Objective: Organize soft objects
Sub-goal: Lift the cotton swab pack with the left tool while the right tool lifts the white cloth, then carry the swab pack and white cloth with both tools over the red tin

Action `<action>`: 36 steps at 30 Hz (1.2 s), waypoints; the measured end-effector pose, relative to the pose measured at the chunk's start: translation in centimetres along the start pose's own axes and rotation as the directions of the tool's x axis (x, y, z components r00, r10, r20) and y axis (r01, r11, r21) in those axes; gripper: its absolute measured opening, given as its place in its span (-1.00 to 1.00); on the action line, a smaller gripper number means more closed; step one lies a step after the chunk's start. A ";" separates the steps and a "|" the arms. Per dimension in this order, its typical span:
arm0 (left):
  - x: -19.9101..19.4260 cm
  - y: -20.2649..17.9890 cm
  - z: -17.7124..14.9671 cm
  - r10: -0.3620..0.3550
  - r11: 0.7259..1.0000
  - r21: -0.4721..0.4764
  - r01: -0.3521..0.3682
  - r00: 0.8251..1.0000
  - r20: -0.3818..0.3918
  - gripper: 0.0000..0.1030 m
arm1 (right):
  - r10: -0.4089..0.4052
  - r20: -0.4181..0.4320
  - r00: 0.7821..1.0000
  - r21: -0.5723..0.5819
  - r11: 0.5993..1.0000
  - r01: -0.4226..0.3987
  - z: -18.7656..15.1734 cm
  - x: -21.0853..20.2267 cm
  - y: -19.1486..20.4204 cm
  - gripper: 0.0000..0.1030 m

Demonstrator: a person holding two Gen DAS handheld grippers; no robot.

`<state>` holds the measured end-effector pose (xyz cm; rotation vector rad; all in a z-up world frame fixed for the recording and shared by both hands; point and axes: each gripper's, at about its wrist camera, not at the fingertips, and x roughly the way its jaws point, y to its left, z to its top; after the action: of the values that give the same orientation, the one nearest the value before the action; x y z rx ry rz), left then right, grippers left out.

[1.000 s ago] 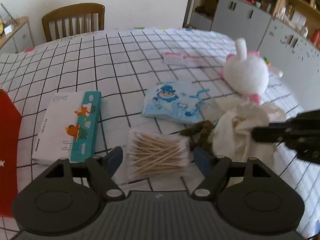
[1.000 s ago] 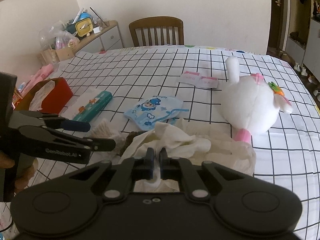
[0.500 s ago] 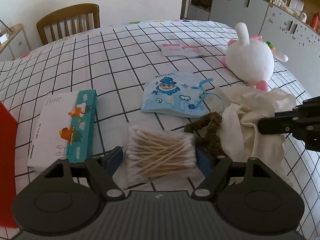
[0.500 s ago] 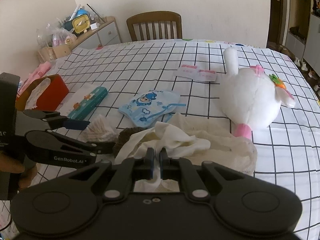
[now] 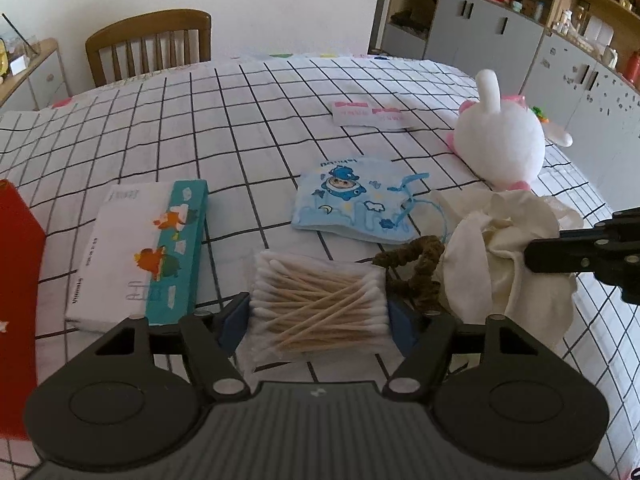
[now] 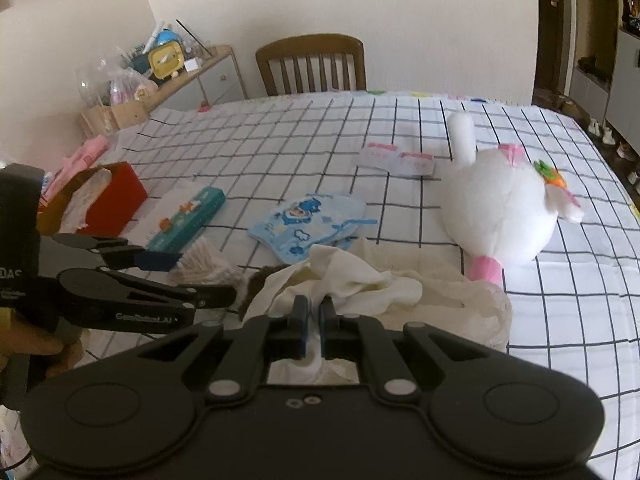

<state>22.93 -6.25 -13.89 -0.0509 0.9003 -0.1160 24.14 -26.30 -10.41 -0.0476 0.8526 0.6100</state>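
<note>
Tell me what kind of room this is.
Most likely a home dining or living room: a wooden chair stands at a table under a checked tablecloth, with grey storage cabinets and open shelves of household items along the wall.

From my left camera, the swab packet [image 5: 320,300] lies on the bench [image 5: 256,120] at six o'clock, the tissue pack [image 5: 140,248] at nine beside it, the printed mask [image 5: 352,204] at twelve, the scrunchie [image 5: 416,272] and crumpled cloth [image 5: 492,256] at three, the plush rabbit [image 5: 500,140] at two.
</note>
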 end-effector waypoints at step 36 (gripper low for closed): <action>-15.4 8.9 0.5 0.142 0.982 -0.144 -0.124 0.982 0.125 0.37 | 0.288 0.150 0.946 -0.162 0.951 -0.264 9.5 -4.9 12.4 -0.91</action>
<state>14.56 4.49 -2.40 -0.1239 0.7731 0.0732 21.79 -15.77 1.85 -0.0015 0.6518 0.9251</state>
